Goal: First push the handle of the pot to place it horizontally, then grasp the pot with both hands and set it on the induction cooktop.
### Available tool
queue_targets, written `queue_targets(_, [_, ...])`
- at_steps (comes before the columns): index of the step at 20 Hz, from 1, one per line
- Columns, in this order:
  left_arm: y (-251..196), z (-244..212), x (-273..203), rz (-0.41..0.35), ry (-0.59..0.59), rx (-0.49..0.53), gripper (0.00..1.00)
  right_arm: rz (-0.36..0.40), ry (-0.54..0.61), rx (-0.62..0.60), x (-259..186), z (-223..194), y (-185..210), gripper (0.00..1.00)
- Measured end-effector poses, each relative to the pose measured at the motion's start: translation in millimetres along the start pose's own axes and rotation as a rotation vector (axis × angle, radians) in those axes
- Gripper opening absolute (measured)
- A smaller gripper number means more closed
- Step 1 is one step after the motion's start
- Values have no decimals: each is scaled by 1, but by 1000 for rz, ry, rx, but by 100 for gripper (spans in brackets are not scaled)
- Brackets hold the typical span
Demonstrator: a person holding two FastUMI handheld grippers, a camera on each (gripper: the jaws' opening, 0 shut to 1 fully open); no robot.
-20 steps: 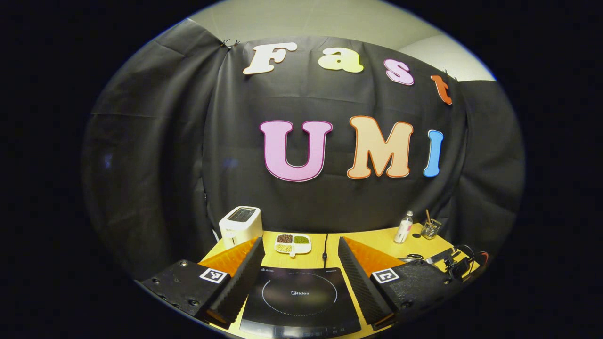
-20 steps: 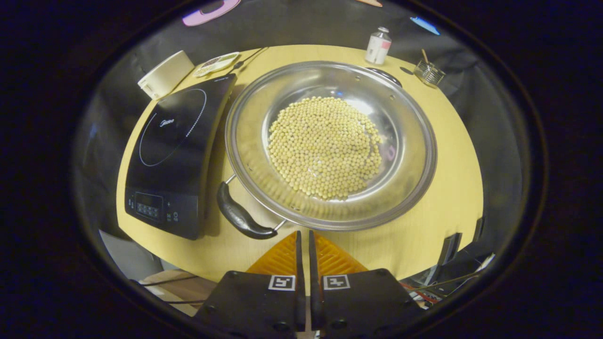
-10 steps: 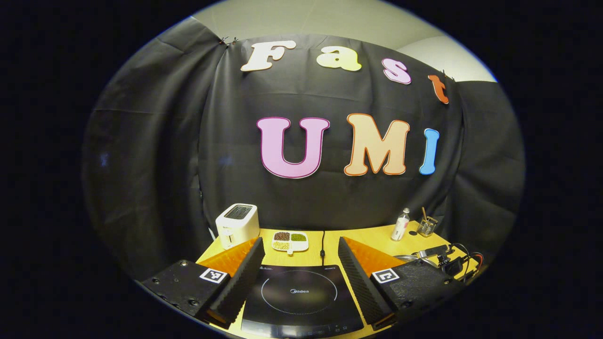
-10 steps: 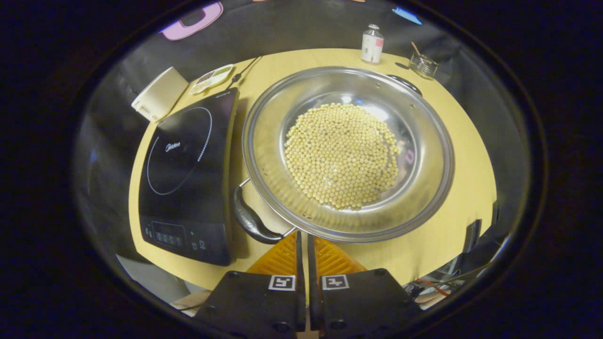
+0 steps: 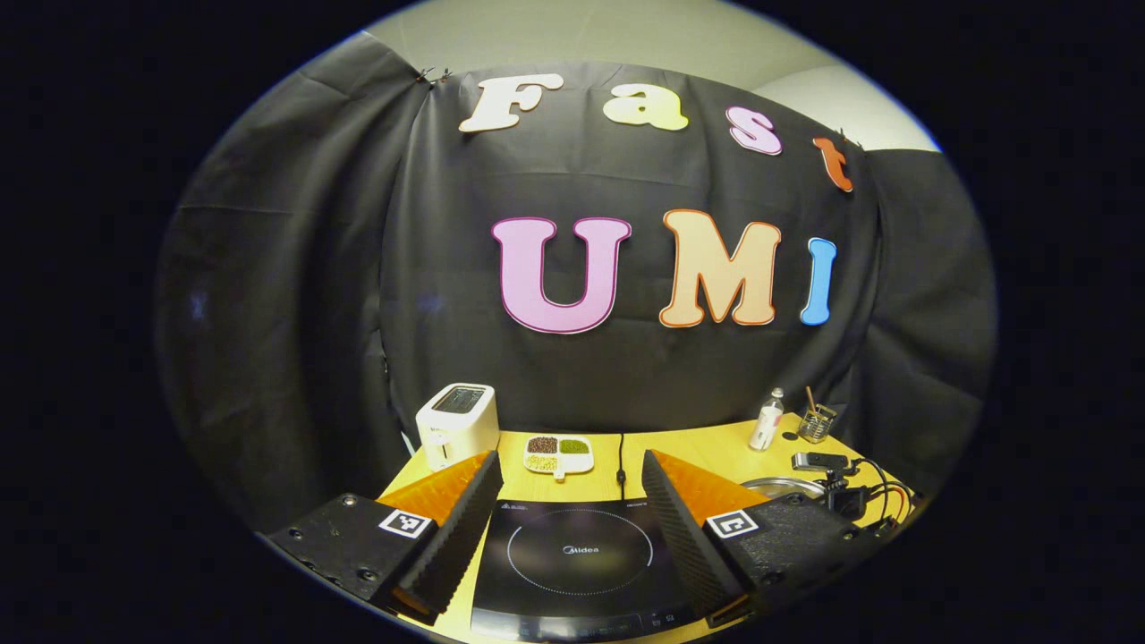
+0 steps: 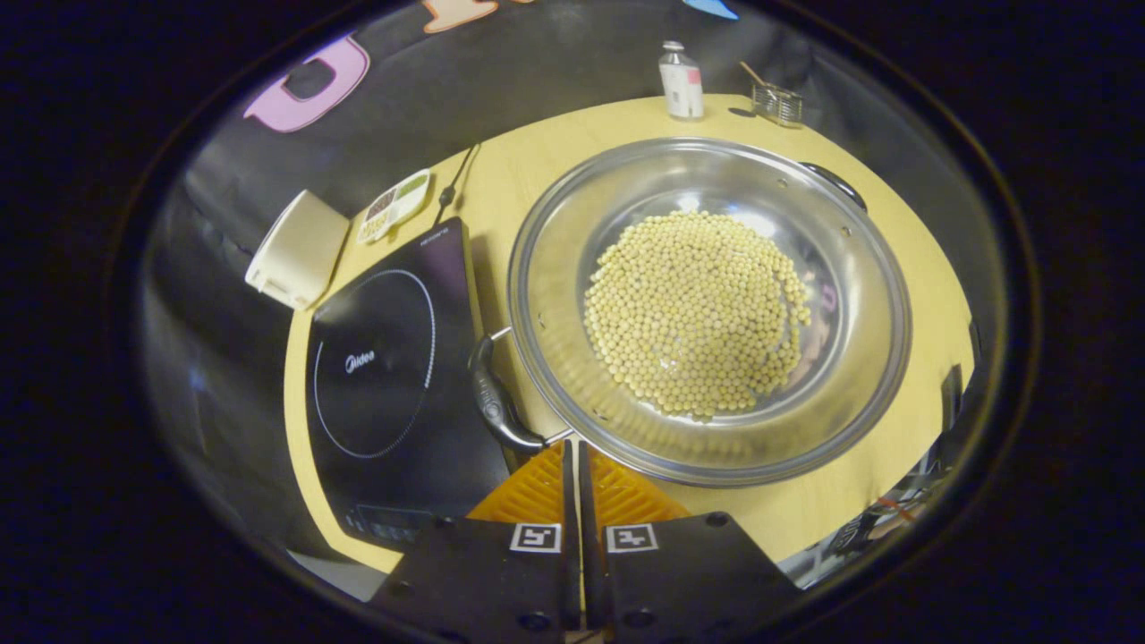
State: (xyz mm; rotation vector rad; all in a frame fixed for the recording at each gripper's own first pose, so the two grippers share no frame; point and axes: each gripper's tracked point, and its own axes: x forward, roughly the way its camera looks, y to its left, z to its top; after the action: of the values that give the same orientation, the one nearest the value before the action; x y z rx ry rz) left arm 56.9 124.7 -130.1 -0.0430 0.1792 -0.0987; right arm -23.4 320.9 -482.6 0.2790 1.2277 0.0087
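Note:
A wide steel pot (image 6: 841, 394) full of pale beans (image 6: 696, 313) stands on the yellow table, right of the black induction cooktop (image 6: 385, 376). Its near black handle (image 6: 496, 407) lies beside the cooktop's edge; the far handle (image 6: 832, 179) shows at the back rim. My right gripper (image 6: 572, 444) is shut, empty, its tips just below the near handle and the pot's rim. My left gripper (image 5: 569, 467) is open and empty over the cooktop (image 5: 581, 563), with the pot's rim (image 5: 787, 486) at the right.
A white toaster (image 5: 458, 423) and a divided dish of beans (image 5: 558, 453) stand at the table's back left. A small bottle (image 5: 767, 419) and a glass jar (image 5: 816, 422) stand at the back right. A power cord (image 5: 619, 465) runs behind the cooktop.
The right gripper has swung left and closer, and the pot has turned: its near handle moved from front-left round to the cooktop's side. The left gripper has hardly moved.

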Motion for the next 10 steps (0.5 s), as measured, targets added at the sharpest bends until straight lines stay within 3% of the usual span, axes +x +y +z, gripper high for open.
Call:
queue_targets(1, [1, -1, 0, -1, 2, -3, 96, 2, -10, 24, 2, 2, 3, 0])
queue_targets(3, [0, -5, 1, -3, 11, -4, 93, 5, -27, 69, 4, 8, 8, 4])
queue_targets(7, [0, -8, 5, -12, 21, -10, 96, 9, -49, 125, 9, 17, 17, 0])
queue_targets(10, [-2, -10, 8, -19, 22, -13, 93, 5, -53, 152, 11, 23, 16, 0])
